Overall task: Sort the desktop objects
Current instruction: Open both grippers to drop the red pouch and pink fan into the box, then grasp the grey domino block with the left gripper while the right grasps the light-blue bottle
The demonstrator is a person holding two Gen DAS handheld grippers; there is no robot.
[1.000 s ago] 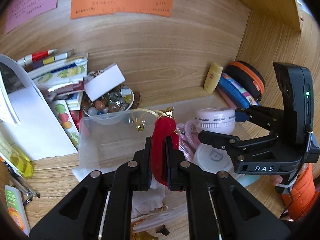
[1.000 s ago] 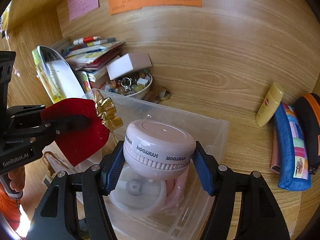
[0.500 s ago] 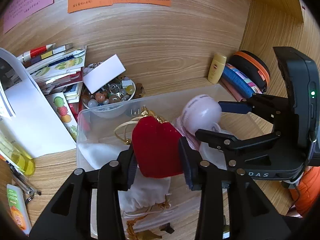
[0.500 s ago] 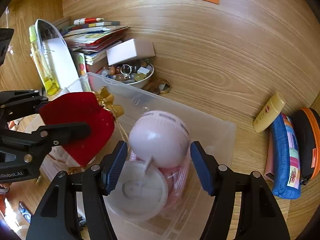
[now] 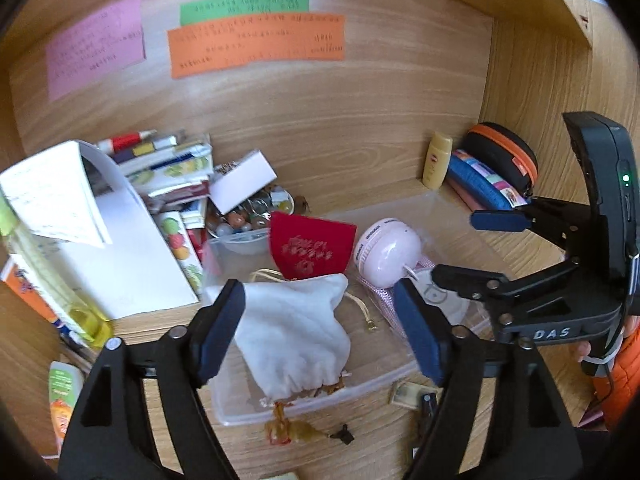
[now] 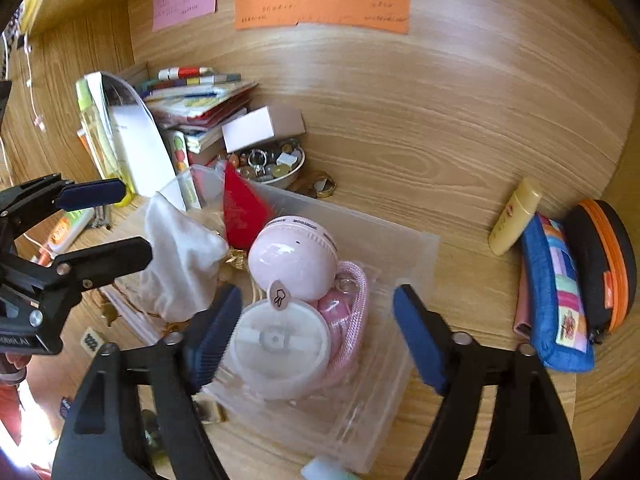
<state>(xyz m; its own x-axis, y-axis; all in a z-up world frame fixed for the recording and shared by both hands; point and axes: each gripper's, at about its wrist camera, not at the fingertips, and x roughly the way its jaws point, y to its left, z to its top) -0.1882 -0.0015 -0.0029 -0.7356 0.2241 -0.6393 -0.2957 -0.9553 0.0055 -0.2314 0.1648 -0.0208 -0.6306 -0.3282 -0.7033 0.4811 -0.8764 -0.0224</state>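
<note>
2 grippers hang over a clear plastic bin (image 5: 360, 384) on the wooden desk (image 5: 360, 152), and both stand with fingers spread wide and nothing between them. The left gripper (image 5: 320, 328) is above the near left part of the bin, over a white drawstring pouch (image 5: 296, 332) that lies inside it. A red pouch (image 5: 312, 248) with gold lettering lies just beyond the white one, propped against the bin's far wall. The right gripper (image 6: 316, 336) is above the right half of the bin, where a pink round gadget (image 6: 292, 260) lies tipped on its side, touching a white round lid (image 6: 276, 344) and a pink mesh strap (image 6: 356, 308) beneath it. Just beyond the bin's far left corner sits a bowl of beads and rings (image 6: 272, 164) with a white card box (image 6: 260, 128) on its rim, next to a stack of books (image 6: 200, 104). Well apart to the right lie a yellow tube (image 6: 516, 216), a blue pencil case (image 6: 556, 296) and a black case with an orange zip (image 6: 604, 260), side by side. 3 paper notes, pink (image 5: 96, 52), green (image 5: 244, 6) and orange (image 5: 256, 44), are stuck on the back panel.
</note>
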